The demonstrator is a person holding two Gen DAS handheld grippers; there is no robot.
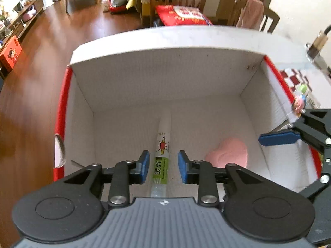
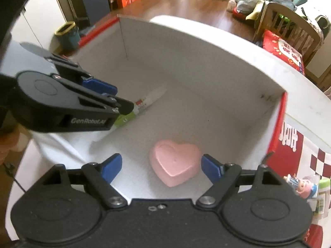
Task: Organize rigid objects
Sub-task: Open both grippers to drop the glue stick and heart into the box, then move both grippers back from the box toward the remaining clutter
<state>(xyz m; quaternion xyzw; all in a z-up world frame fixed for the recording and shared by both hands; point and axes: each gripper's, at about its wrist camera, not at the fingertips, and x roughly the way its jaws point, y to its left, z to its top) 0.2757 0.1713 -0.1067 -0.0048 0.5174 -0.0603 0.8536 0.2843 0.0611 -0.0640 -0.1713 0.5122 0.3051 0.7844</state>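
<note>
Rigid objects, two, both lodged loose on floor of open white carton (image 1: 165, 78): glue pen (image 1: 162, 150), white with green label, lying lengthwise left of centre; pink heart-shaped piece (image 2: 175, 162), flat on its base, right and near. Left gripper (image 1: 163, 166) over glue pen, jaws parted slightly, pads clear of barrel; right gripper (image 2: 161, 168) over heart, jaws wide, holding nothing. Judged deposited and released; small doll (image 2: 306, 187) outside carton, right, unsorted.

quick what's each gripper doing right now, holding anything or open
Left gripper: open, glue tube between its pads, not gripped.
Right gripper: open, above pink heart, holding nothing.
</note>
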